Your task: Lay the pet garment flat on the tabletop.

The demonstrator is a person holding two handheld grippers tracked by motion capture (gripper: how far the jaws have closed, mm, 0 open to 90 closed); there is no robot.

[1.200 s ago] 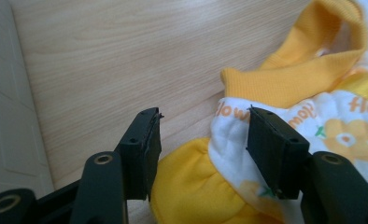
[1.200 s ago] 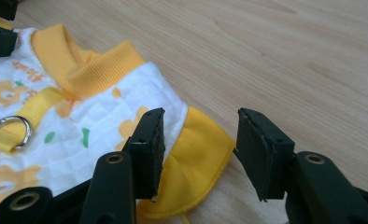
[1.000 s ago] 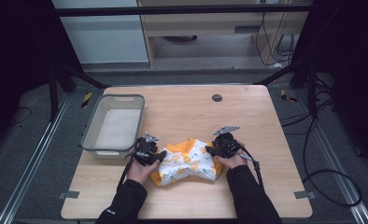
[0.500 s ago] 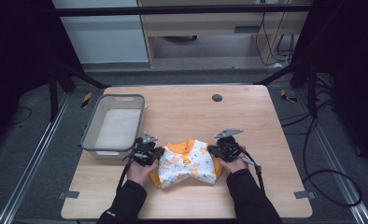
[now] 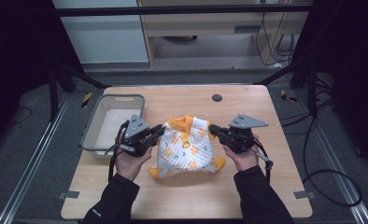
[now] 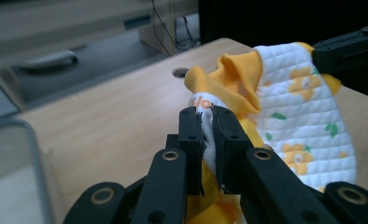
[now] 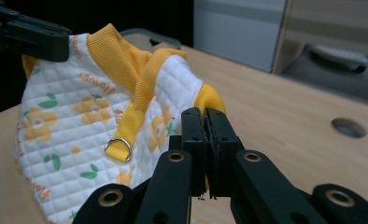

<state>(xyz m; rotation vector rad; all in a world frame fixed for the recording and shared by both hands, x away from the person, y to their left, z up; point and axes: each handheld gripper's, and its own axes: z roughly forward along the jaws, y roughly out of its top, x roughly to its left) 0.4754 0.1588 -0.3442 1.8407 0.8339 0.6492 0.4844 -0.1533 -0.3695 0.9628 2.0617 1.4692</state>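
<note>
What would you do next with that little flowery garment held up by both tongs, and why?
Probably carry it left and lower it into the grey bin. Both tongs, left and right, are shut on the garment, lifting its top edge, and the bin sits close beside it.

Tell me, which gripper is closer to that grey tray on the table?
Left. The left gripper sits right beside the grey tray; the right gripper is across the small garment, farther away.
</note>
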